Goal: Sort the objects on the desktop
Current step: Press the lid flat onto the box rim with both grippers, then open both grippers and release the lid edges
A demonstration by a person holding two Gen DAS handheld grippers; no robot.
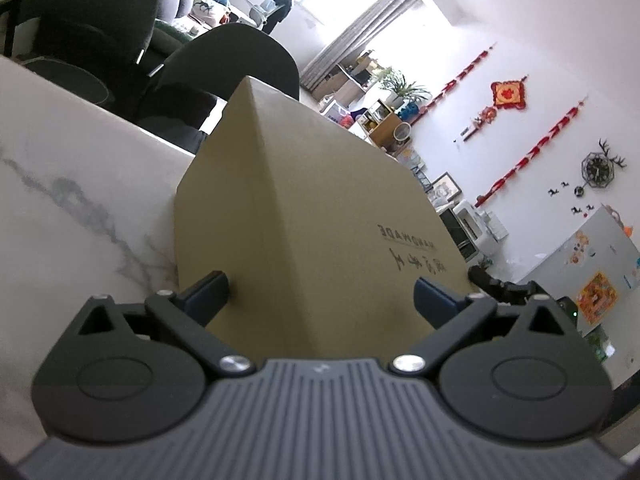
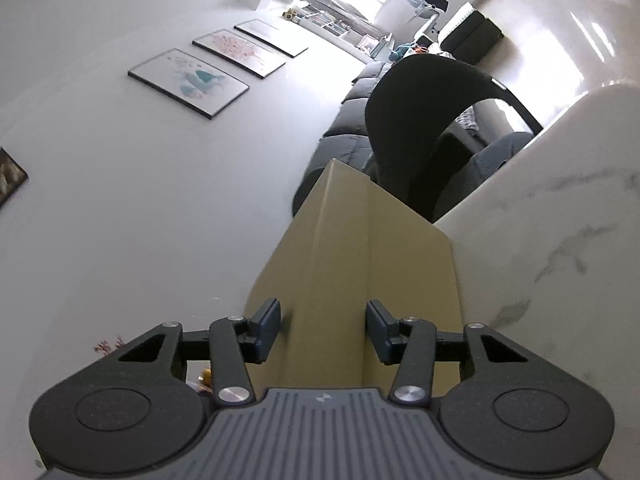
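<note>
Ahead of the left claw (image 1: 322,296) stands a matt brown cardboard box (image 1: 320,208) with smooth faces and dark print. To that claw's left the desk (image 1: 80,184) is glossy white marble with grey veins. The right claw (image 2: 323,330) is matt black plastic with shiny metal pivot screws.

A tan cardboard box (image 1: 320,208) printed with dark lettering is seen on a white table (image 1: 80,184) veined in grey marble. Both claws are black with dark blue pads (image 2: 268,326). Black chairs (image 1: 224,76) are shown behind.
</note>
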